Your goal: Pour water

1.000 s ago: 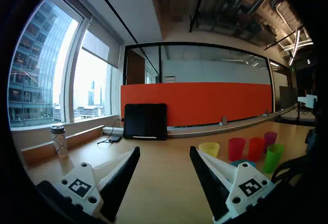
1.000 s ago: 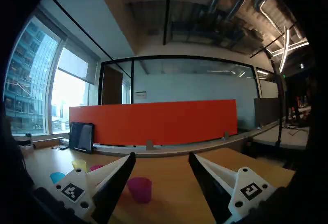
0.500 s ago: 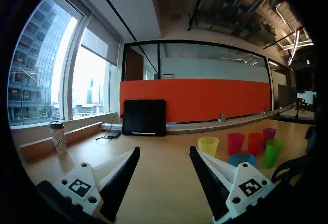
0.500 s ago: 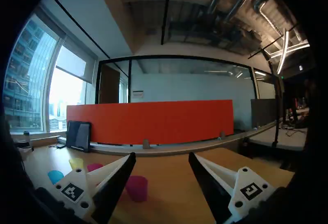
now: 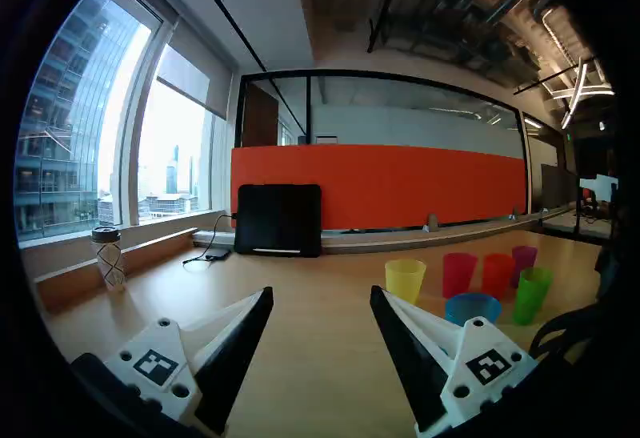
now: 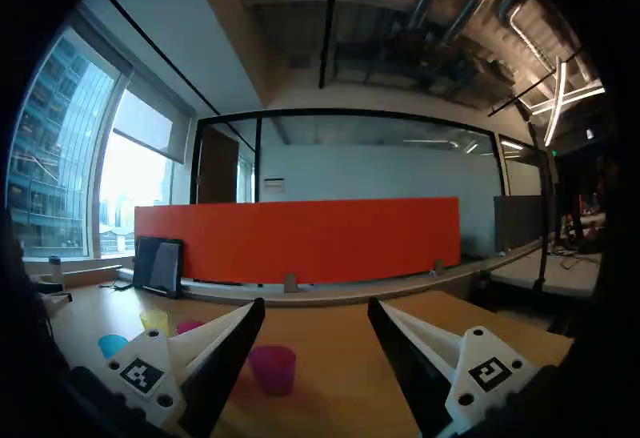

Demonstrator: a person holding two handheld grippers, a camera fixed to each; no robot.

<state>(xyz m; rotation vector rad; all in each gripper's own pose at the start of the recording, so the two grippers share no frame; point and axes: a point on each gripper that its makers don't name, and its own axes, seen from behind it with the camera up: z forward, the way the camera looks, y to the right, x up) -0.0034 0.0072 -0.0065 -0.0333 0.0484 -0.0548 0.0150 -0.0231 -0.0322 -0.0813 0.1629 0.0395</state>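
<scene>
In the left gripper view I am holding the left gripper (image 5: pixel 320 294) spread apart and empty over the desk (image 5: pixel 320 366). The water bottle (image 5: pixel 108 256) is standing middle left, and the coloured cups (image 5: pixel 458 274) are clustering right. In the right gripper view the right gripper (image 6: pixel 316 306) is gaping and empty, with a magenta cup (image 6: pixel 272 369) sitting lower centre.

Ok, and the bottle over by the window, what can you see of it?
The bottle is small and clear, plastic or glass by its look, with a dark lid and thin dark lines crossing over its body. It stands upright, lid on, at the wooden ledge under the window, with nothing else touching it. Whether it holds water cannot be told.
</scene>
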